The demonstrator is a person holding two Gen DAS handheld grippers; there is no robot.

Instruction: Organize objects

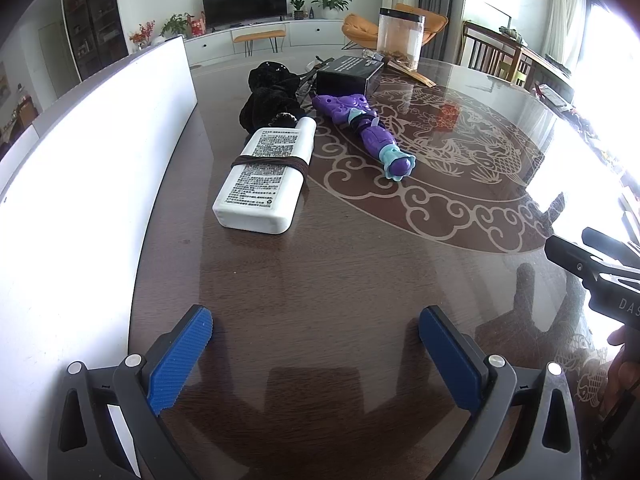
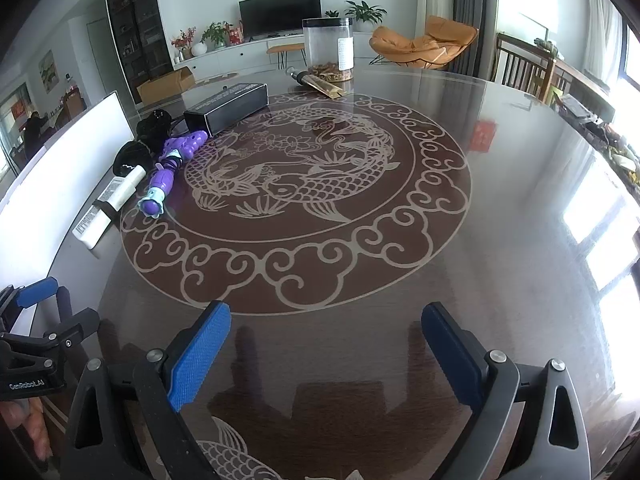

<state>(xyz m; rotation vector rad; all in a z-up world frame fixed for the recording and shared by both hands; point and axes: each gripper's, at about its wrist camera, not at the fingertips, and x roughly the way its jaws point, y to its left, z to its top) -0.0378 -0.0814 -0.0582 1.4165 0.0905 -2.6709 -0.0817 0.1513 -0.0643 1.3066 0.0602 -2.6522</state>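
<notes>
Both grippers are held low over the dark brown glossy round counter with a pale carp-and-cloud pattern at its centre. The left gripper is seen with its blue-padded fingers spread wide, nothing between them, only bare counter below. The right gripper is likewise seen with fingers wide apart and empty; in the left wrist view only part of its black body is caught at the right edge.

The task's things are grouped along the left side of the counter, next to a tall white panel. Nearest is a flat white plastic bottle with printed text and a dark band around its middle, lying on its side. Just beside it, to the right, a purple and light-blue plastic toy is laid lengthwise on the edge of the pattern. A black fuzzy cloth bundle is found behind the bottle's cap, touching it. A long black rectangular box with white print is set behind the toy. Further back, a clear cylindrical plastic jar with a black lid and brown contents stands upright, with a gold foil tube lying at its base. All are well apart from both grippers.
</notes>
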